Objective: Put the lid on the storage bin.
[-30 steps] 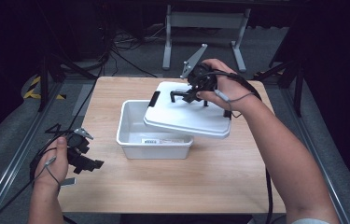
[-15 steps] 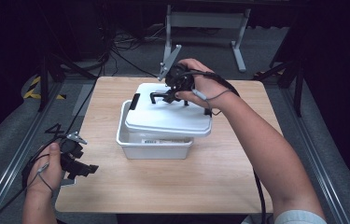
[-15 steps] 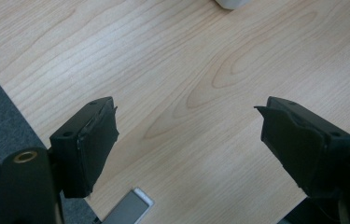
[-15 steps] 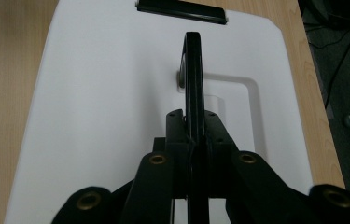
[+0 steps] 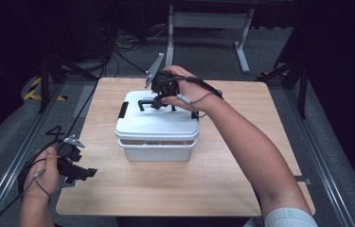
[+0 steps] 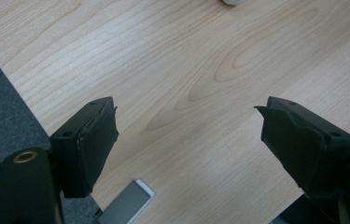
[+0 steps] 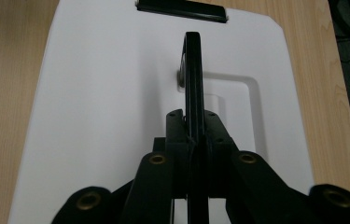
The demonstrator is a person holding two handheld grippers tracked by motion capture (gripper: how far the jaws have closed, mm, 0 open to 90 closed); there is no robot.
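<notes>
Lid (image 5: 157, 124) now sitting squarely over white bin (image 5: 157, 150) mid-table, shifted from its earlier offset tilt; right gripper (image 5: 158, 100) clenching black handle (image 7: 193, 70), seating nearly done. Left gripper (image 5: 73, 166) idling, jaws released.

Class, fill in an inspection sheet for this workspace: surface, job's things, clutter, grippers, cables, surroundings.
Surface: wooden table, bare around the box.
Job's things: white lid sits over the white box; black handle upright.
Clutter: nothing seen.
Grippers: right gripper shut on the handle; left gripper open above the table's near left corner.
Cables: one trails from each gripper; more on the floor behind.
Surroundings: grey floor, metal stand, dark room.
</notes>
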